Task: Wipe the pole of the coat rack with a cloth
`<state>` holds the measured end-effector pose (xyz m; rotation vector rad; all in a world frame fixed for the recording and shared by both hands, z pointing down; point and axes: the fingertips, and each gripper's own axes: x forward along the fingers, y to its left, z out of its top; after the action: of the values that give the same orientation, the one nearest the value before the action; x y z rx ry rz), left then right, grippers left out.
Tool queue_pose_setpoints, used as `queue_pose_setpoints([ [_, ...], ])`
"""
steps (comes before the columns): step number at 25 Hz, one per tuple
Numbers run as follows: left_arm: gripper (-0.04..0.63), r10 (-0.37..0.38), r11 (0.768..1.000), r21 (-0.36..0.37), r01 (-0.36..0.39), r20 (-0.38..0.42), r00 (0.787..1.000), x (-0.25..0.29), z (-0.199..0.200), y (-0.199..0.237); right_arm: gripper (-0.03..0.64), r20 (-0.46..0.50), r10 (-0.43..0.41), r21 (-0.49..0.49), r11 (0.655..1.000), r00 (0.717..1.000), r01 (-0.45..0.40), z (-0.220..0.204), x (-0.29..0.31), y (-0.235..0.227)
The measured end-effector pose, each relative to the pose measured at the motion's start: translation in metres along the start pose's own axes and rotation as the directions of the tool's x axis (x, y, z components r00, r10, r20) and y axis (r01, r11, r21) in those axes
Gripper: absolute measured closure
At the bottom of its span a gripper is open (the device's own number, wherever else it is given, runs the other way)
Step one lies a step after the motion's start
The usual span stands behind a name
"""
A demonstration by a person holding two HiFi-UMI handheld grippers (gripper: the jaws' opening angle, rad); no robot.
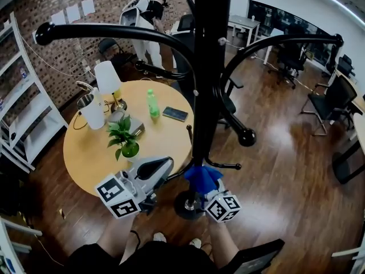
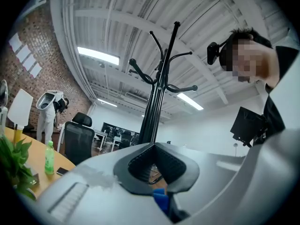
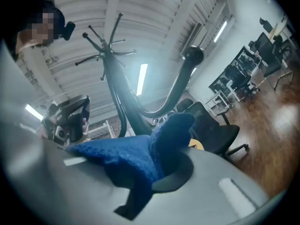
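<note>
The black coat rack pole (image 1: 208, 67) rises through the middle of the head view from its round base (image 1: 185, 205). A blue cloth (image 1: 202, 177) is pressed against the low part of the pole, and my right gripper (image 1: 205, 188) is shut on it. In the right gripper view the cloth (image 3: 136, 158) bulges out of the right gripper (image 3: 154, 172), with the pole (image 3: 117, 102) behind. My left gripper (image 1: 166, 173) sits just left of the pole, over the table edge, its jaws together and holding nothing. The left gripper (image 2: 161, 172) looks up along the pole (image 2: 157, 102).
A round wooden table (image 1: 85, 153) stands left of the rack with a potted plant (image 1: 122, 137), green bottle (image 1: 152, 104), phone (image 1: 174, 113), lamp (image 1: 108, 77) and kettle (image 1: 92, 111). White shelves (image 1: 20, 113) line the left wall. Office chairs (image 1: 328, 104) stand right. A person (image 1: 142, 16) bends at the back.
</note>
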<state>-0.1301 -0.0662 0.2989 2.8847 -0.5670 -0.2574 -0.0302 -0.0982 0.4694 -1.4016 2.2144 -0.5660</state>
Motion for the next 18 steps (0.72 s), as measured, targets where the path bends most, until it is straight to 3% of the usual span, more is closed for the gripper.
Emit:
queue_pose_setpoints([
  [4, 0.595, 0.068, 0.998, -0.003, -0.068, -0.011, 0.998, -0.007, -0.008, 0.007, 0.595, 0.004, 0.008, 0.052, 0.999, 1.000, -0.008, 0.004, 0.003, 0.004],
  [9, 0.595, 0.139, 0.990, -0.001, -0.139, -0.007, 0.990, -0.015, -0.010, 0.010, 0.595, 0.123, 0.154, 0.069, 0.984, 0.980, -0.163, 0.066, 0.011, 0.051],
  [13, 0.595, 0.139, 0.990, 0.010, -0.139, 0.004, 0.990, -0.019, -0.003, 0.012, 0.595, 0.258, 0.241, 0.025, 0.966, 0.936, -0.256, 0.131, 0.016, 0.092],
  [18, 0.595, 0.058, 0.998, 0.014, -0.058, 0.051, 0.997, -0.017, 0.014, 0.028, 0.595, 0.357, 0.334, -0.158, 0.942, 0.872, -0.296, 0.209, 0.025, 0.147],
])
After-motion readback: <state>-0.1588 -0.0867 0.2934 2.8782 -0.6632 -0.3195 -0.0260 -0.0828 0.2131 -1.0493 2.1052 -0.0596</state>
